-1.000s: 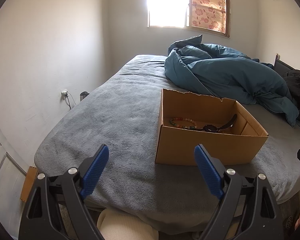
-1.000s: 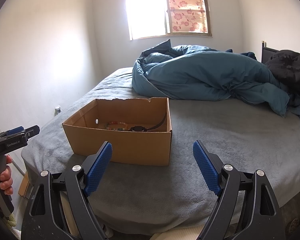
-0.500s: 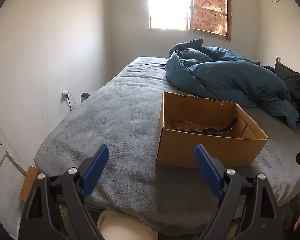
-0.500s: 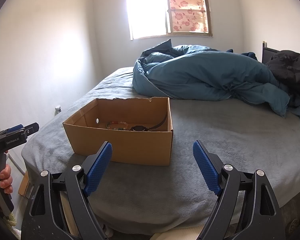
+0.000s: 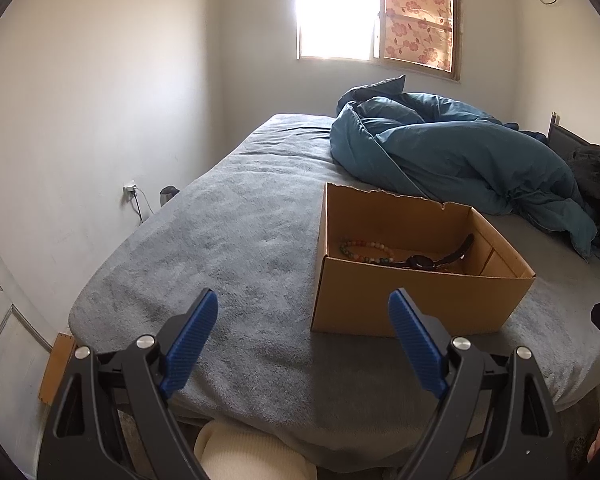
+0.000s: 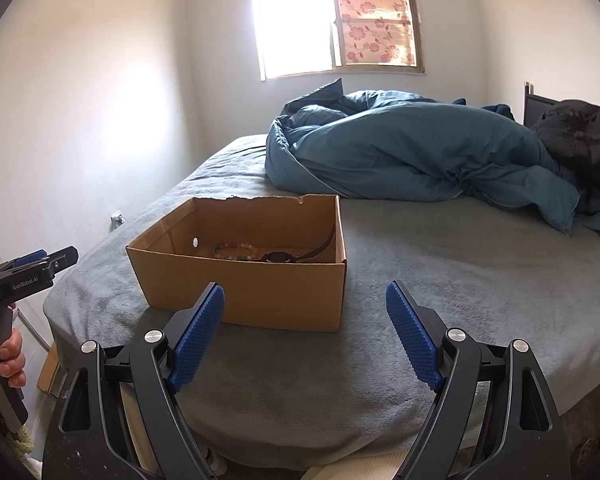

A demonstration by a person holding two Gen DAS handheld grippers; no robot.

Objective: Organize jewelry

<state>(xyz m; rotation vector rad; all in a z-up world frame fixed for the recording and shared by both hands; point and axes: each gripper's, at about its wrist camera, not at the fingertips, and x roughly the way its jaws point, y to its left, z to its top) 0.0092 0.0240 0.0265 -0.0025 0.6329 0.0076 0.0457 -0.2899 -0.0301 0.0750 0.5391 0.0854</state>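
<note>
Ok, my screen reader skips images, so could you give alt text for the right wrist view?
An open brown cardboard box on a grey-blanketed bed holds a multicoloured bead bracelet and a black strap watch; the right gripper, jaws open and empty, hovers before it.

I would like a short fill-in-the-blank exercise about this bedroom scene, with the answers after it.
1. The beaded bracelet lies inside the ____ box.
2. The box stands on a grey ____.
3. Both the left gripper and the right gripper are ____ and hold nothing.
4. Behind the box lies a crumpled ____ duvet.

Answers: cardboard; bed; open; blue
</note>
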